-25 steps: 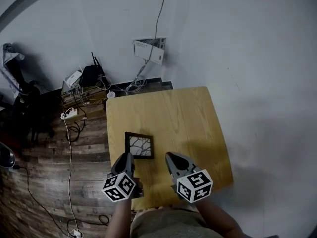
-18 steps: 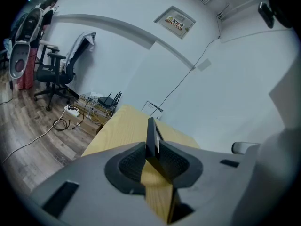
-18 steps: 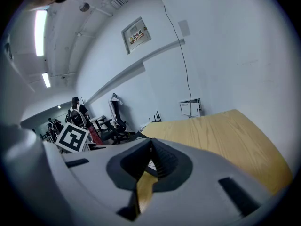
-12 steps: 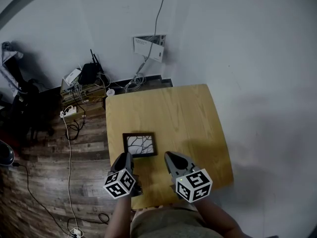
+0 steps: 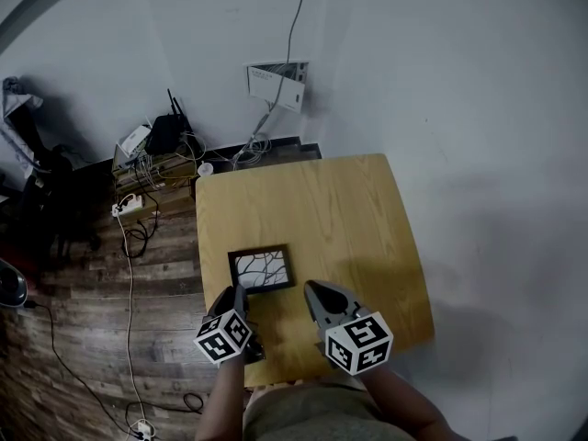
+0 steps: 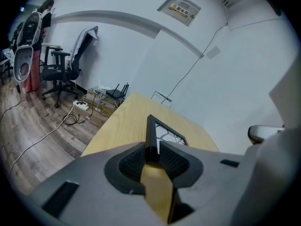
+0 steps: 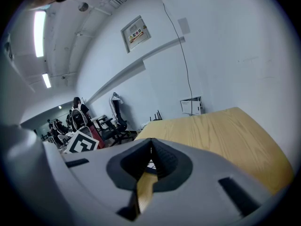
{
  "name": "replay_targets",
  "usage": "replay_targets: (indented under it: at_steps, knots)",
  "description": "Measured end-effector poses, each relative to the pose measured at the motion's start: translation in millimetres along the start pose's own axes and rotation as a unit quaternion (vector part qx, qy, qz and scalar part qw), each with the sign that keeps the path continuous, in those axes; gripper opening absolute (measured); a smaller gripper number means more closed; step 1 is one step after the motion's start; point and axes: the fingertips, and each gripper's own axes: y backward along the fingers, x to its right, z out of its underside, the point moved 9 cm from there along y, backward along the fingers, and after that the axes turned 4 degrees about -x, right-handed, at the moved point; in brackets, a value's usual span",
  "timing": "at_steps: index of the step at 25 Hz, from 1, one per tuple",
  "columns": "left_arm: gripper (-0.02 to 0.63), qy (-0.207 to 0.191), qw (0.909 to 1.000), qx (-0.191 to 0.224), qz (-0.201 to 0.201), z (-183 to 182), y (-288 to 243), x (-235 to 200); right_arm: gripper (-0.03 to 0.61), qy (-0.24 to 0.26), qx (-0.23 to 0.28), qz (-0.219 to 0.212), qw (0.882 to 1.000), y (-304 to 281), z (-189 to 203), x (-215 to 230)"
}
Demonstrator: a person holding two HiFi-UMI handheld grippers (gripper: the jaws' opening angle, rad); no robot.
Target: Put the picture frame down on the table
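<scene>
Head view: picture frame (image 5: 262, 270) over the near-left part of the wooden surface (image 5: 322, 209), close to that surface's left edge and turned slightly askew to it. Pinched along its near rim by the left tongs (image 5: 237, 296), closed on the frame. Probably gripped there, at the rim, so the glass face stays clear and the far side can meet the surface first.

Left gripper view: dark frame edge (image 6: 151, 134) clamped between the two ribbed pads of the left tongs (image 6: 151, 155), rising on edge out of the grip, so seemingly tilted rather than flat. Cannot tell whether its far rim already touches the surface.

Right gripper view: right tongs (image 7: 150, 157) closed with nothing between them, only bare surface and a sliver of the frame showing past the tips. Held just over the surface's near edge (image 5: 317, 294), beside the frame but apart from it, likely parked out of the way.

Judging by this, close to set-down: lower, let the frame settle flat, then release. Worth minding the short margin to the surface's left edge, with wooden floor (image 5: 92, 338) below.
</scene>
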Motion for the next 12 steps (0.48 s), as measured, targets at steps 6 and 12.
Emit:
replay_targets:
  at_steps: [6,12]
  knots:
    - [0.061,-0.019,0.9990,-0.023,-0.032,6,-7,-3,0.000,0.002,-0.003,-0.003,1.000,0,1,1]
    - [0.058,-0.022,0.9989,-0.033,-0.023,15,-13,-2,0.000,0.004,-0.001,-0.003,1.000,5,2,1]
